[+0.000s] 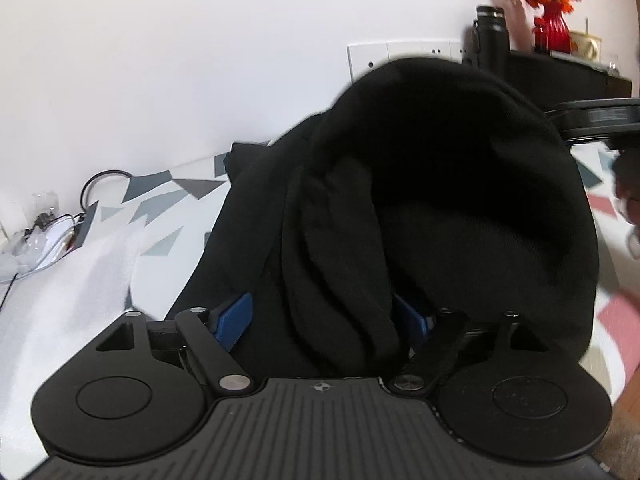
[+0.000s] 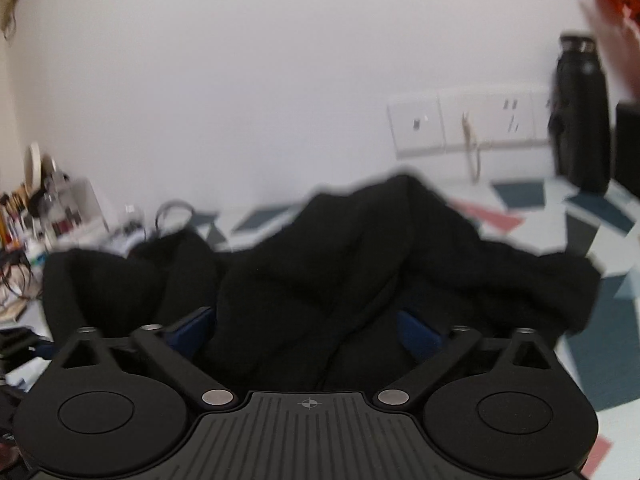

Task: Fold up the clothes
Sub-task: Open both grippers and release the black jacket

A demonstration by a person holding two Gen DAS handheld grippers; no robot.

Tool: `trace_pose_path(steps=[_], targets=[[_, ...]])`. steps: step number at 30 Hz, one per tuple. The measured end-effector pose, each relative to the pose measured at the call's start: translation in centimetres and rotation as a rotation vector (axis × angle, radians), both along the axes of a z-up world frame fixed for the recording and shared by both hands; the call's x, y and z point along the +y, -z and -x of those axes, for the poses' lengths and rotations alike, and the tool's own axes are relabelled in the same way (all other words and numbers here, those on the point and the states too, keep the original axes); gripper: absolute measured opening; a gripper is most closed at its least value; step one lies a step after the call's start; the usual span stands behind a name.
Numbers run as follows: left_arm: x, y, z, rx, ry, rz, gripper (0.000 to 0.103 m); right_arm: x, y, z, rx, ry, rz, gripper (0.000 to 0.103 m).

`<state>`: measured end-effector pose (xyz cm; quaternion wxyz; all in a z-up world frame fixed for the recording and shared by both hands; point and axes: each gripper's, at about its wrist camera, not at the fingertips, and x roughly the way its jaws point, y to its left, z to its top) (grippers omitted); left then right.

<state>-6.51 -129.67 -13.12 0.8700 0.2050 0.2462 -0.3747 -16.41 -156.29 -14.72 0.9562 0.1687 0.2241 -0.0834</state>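
Both grippers have cloth between their blue pads, as far as we can see. Our left gripper (image 1: 324, 316) is closed on a thick bunch of the black garment (image 1: 420, 200), which rises in a dark hump in front of the lens and hangs down over the patterned surface (image 1: 168, 208). Our right gripper (image 2: 308, 332) also has folds of the same black garment (image 2: 360, 248) running in between its fingers, though the jaws stand fairly wide and we judge the hold from the fabric filling the gap; the right view is blurred.

Beyond the grippers, the garment sits bunched and rumpled, with one lobe trailing off to the left in the right view and the rest draped over the geometric-print cover. We see no flat panel, no crisp edge, no stacked layer. So we judge the fold to be early or mid-way: the cloth is lifted and gathered, not yet laid out or doubled over neatly.

Further out stand a black bottle (image 2: 582, 116), wall sockets (image 2: 468, 120) and a red vase of orange flowers (image 1: 550, 32).
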Motion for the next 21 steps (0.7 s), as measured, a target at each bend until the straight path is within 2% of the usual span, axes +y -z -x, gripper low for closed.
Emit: trace_pose_path(steps=[2,3,4,5,6,8,10,15,18,21], targets=[[0.6,0.8,0.6,-0.005,-0.008,-0.008,0.061,-0.2,1.1,-0.3,0.026,-0.008,-0.028,0.068],[0.8,1.1,0.9,0.002,-0.003,-0.001,0.056,-0.2,1.4,-0.1,0.019,-0.012,-0.024,0.057],[1.0,1.5,1.2,0.008,0.002,0.008,0.044,-0.2,1.4,0.4,0.009,-0.021,-0.009,0.049],[1.2,1.8,1.5,0.015,0.007,0.016,0.037,-0.3,1.3,0.8,0.000,-0.030,0.006,0.031],[1.4,1.9,1.6,0.015,0.004,0.033,0.034,-0.7,1.1,1.6,-0.014,-0.045,-0.001,0.012],[1.9,1.9,1.6,0.041,-0.009,0.092,0.023,-1.6,0.6,3.1,-0.031,-0.027,-0.010,0.008],[2.8,1.8,1.3,0.083,-0.037,0.166,0.018,-2.8,0.3,4.8,-0.047,0.033,0.036,0.006],[6.0,1.1,-1.2,0.198,-0.140,0.315,0.013,-7.2,0.5,8.5,-0.054,0.231,-0.016,0.003],[7.9,0.0,-2.6,0.177,-0.223,0.361,0.012,-8.6,0.6,10.8,-0.079,0.339,-0.019,0.003],[10.0,-1.2,-4.1,0.134,-0.319,0.399,0.010,-8.9,0.7,12.0,-0.099,0.389,-0.030,0.004]])
